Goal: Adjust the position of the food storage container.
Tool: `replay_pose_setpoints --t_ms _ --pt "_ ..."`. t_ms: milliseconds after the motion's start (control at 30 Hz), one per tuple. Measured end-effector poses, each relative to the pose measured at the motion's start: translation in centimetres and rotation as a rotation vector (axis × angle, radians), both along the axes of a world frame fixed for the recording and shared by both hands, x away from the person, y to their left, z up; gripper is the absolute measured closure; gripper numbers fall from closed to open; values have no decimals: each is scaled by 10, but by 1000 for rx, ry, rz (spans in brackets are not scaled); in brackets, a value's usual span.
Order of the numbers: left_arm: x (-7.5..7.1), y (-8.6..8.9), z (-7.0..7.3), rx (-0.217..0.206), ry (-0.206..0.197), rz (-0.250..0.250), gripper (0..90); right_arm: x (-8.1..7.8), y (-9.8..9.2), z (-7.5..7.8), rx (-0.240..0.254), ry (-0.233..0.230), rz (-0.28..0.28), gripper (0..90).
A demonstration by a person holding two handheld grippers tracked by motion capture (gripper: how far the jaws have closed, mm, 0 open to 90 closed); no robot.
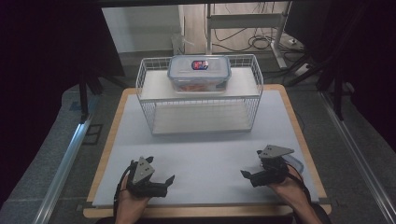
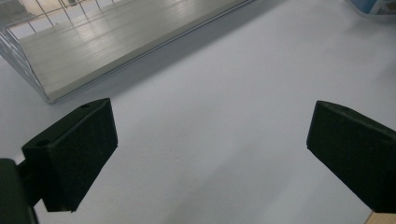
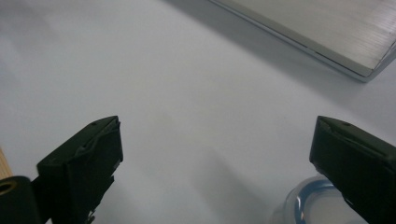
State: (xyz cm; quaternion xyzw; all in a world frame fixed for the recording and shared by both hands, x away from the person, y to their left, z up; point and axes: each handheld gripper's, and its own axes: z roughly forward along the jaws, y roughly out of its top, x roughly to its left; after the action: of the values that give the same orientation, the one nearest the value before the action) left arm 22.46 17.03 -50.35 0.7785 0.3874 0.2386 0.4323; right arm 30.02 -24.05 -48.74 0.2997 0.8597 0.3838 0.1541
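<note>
A clear plastic box with a blue-rimmed lid (image 1: 199,72) stands on the top shelf of a white wire rack (image 1: 198,100) at the back of the table. My left gripper (image 1: 160,169) rests low at the front left, jaws wide open with nothing between them (image 2: 210,140). At the front right, my right gripper (image 1: 251,163) is likewise open and empty (image 3: 215,154). A clear round lid with a blue rim (image 1: 295,163) lies on the mat just right of the right gripper, partly under it (image 3: 308,205).
A pale grey mat (image 1: 205,154) covers the wooden table. The rack's lower shelf (image 2: 116,37) is bare and its front corner (image 3: 336,28) lies ahead of the right gripper. Dark curtains and floor cables surround the table.
</note>
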Motion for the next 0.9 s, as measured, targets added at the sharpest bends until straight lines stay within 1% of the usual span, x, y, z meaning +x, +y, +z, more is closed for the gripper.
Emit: replay_pose_setpoints --t_ms 67,167,200,233,267,333,367,400,500,567,600,667,767,800,833,867,900 --pt "0 1 0 -4 4 0 18 0 1 0 -5 1 3 8" --pt "1 0 -1 -2 8 1 19 0 1 1 -1 13 -15 5" --pt "1 0 -1 0 7 1 19 1 -1 2 -5 13 -27 29" --pt "0 0 -1 -1 7 2 19 2 -6 5 -4 7 -41 119" --pt "0 0 -1 1 7 3 19 2 -6 5 -4 7 -41 119" --pt "0 0 0 3 7 2 19 3 -13 10 9 6 -65 252" --pt "0 0 0 2 6 2 19 3 -17 13 11 0 -84 338" --pt "0 1 0 1 5 1 19 3 -21 15 7 3 -94 450" --pt "0 0 0 2 5 0 19 5 -34 21 9 13 -119 679" --pt "0 0 0 2 5 -2 19 8 -44 23 15 26 -155 798" --pt "0 -1 0 3 4 -3 20 10 -51 24 18 23 -187 855" --pt "0 -1 0 3 3 -4 20 13 -62 26 21 17 -220 895" --pt "0 -1 0 4 5 -4 20 15 -77 27 16 17 -275 897" --pt "0 -1 0 4 7 -4 20 16 -85 27 13 15 -299 897" --pt "0 -1 0 4 8 -4 21 17 -97 26 7 18 -339 897" --pt "0 -1 0 5 8 -4 21 17 -97 26 7 18 -339 897" --pt "0 -1 0 6 8 -4 21 17 -102 25 8 19 -353 896"
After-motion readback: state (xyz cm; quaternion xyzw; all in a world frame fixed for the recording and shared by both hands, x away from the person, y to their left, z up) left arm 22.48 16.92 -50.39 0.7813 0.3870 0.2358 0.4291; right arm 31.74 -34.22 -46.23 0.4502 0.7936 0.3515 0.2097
